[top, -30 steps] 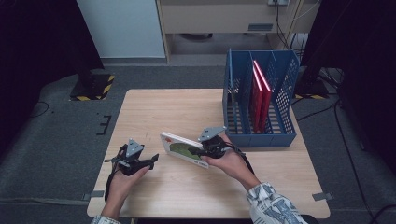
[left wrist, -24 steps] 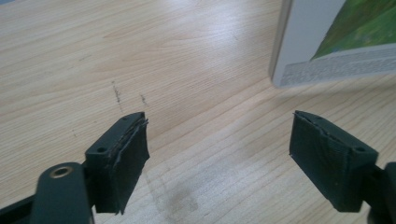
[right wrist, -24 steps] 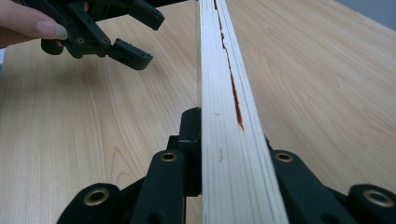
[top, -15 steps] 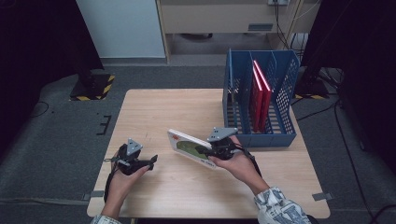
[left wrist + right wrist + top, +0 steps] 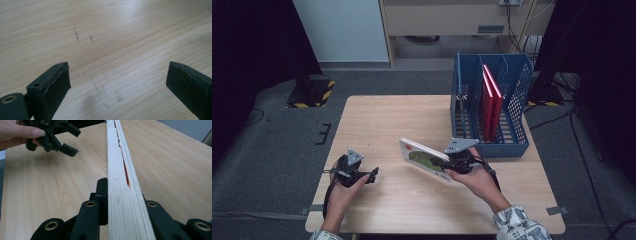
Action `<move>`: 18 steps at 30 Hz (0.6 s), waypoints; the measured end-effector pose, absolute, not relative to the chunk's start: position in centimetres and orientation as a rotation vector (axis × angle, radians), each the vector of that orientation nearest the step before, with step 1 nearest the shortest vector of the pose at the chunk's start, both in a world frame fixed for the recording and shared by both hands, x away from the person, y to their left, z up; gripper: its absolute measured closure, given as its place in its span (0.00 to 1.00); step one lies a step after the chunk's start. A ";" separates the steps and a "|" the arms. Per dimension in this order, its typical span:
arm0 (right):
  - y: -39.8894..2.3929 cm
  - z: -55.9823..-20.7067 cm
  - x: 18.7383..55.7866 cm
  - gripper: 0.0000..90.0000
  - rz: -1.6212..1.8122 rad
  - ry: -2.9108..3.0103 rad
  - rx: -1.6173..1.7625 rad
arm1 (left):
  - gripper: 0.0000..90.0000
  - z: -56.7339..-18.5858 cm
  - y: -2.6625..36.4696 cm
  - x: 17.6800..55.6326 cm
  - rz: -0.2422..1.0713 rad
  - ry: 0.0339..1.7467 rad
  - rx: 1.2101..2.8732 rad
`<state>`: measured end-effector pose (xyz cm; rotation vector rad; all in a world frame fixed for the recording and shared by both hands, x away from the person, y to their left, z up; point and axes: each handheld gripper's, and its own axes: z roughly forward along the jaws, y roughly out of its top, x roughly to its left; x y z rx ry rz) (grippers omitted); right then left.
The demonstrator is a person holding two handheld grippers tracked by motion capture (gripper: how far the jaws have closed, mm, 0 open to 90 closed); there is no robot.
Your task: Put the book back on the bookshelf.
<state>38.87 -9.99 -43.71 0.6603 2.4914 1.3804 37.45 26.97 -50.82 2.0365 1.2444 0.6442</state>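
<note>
Right gripper (image 5: 443, 162): clamped on picture book (image 5: 424, 160), held tilted above table (image 5: 387, 120), near right, beside blue rack (image 5: 512, 145). Left gripper (image 5: 373, 174): jaws just opened wide, nothing between, near left.

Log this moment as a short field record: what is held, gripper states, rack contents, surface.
held item: thin white picture book with green and red cover, tilted above table
right hand-held gripper: shut on the book's edge
left hand-held gripper: jaws just opened, nothing between
blue mesh plastic file rack: red books upright inside
surface: light wooden table
</note>
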 end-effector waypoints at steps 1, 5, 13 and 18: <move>-10.0 -43.7 38.9 0.84 1.380 2.491 0.660 | 0.05 -50.8 27.0 37.5 0.644 1.244 2.037; -10.5 -43.8 38.7 0.84 1.380 2.483 0.676 | 0.05 -50.9 27.1 37.5 0.639 1.258 2.034; -11.8 -43.7 38.1 0.84 1.381 2.466 0.695 | 0.05 -51.2 27.4 37.6 0.600 1.294 2.017; -12.6 -43.4 37.9 0.84 1.392 2.454 0.707 | 0.06 -51.2 27.5 37.7 0.623 1.305 2.032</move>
